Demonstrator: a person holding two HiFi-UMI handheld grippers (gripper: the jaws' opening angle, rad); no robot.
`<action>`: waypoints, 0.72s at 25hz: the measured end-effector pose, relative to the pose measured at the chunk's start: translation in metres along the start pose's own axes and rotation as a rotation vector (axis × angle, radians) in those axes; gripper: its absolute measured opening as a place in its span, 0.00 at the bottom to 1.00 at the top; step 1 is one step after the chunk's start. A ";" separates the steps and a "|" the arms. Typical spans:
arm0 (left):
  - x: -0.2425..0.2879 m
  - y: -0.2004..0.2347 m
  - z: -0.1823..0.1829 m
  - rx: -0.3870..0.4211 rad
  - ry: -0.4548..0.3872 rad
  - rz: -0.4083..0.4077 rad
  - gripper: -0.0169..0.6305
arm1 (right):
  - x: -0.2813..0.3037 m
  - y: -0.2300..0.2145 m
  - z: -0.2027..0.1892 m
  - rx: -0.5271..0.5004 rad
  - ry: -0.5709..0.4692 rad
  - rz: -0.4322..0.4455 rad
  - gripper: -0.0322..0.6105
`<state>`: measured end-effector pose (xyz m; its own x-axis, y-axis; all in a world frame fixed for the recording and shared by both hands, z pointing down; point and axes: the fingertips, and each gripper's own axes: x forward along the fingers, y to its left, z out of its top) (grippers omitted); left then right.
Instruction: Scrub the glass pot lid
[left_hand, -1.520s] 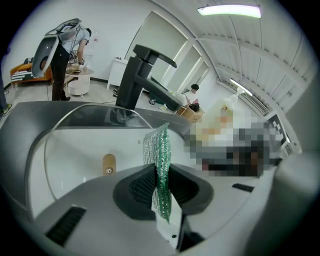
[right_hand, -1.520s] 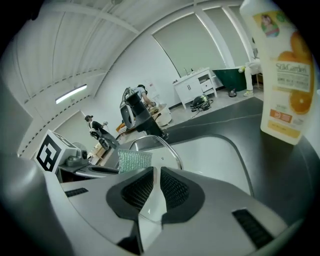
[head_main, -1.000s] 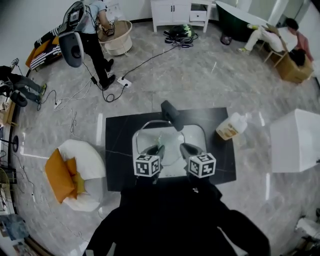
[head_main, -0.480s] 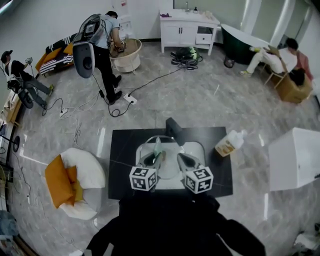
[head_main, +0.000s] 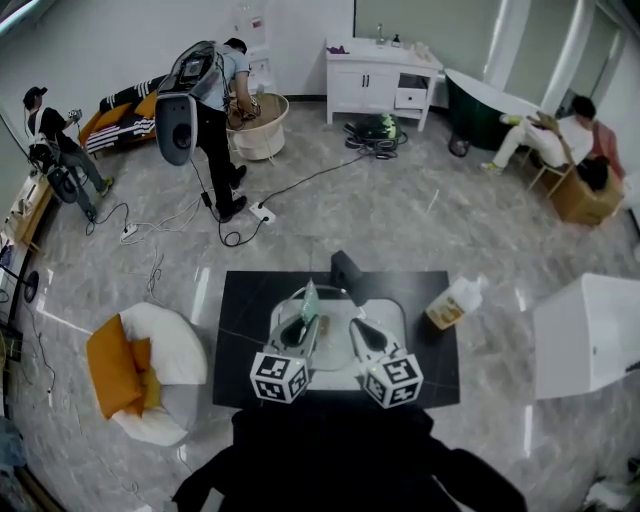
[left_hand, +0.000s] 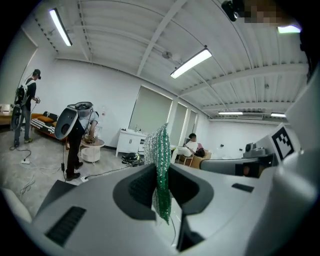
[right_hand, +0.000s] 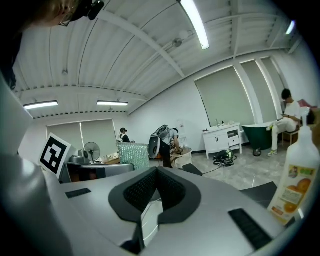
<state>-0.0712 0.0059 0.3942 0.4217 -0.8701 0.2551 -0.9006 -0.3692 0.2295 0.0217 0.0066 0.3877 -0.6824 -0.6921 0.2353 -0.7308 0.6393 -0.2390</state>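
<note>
Scrubbing looks barely underway, if at all. Left gripper (left_hand: 161, 192) is clamped on a green mesh scrubber (left_hand: 161, 150), which sticks up past the jaws, above the white sink (head_main: 395, 300) set in the black table (head_main: 235, 300). Right gripper (right_hand: 156, 197) has its jaws pinched together on what looks like the edge of the glass pot lid (right_hand: 149, 212). From the head view I think the lid's rim arcs over the basin, right by both tips. No suds or water show, and the detergent bottle (head_main: 448, 303) sits off to the right, so I'd guess basically all the scrubbing is left.
</note>
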 end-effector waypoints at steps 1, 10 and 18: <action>-0.002 -0.002 0.002 0.013 -0.010 0.001 0.12 | -0.001 0.001 -0.001 -0.006 -0.003 0.005 0.06; -0.018 -0.014 0.014 0.075 -0.077 0.025 0.12 | -0.013 0.005 0.013 -0.018 -0.041 -0.027 0.06; -0.028 -0.024 0.020 0.125 -0.101 0.027 0.12 | -0.020 -0.002 0.016 -0.013 -0.069 -0.050 0.06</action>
<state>-0.0634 0.0324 0.3628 0.3903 -0.9062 0.1624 -0.9201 -0.3777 0.1034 0.0376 0.0138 0.3681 -0.6428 -0.7444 0.1810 -0.7644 0.6075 -0.2161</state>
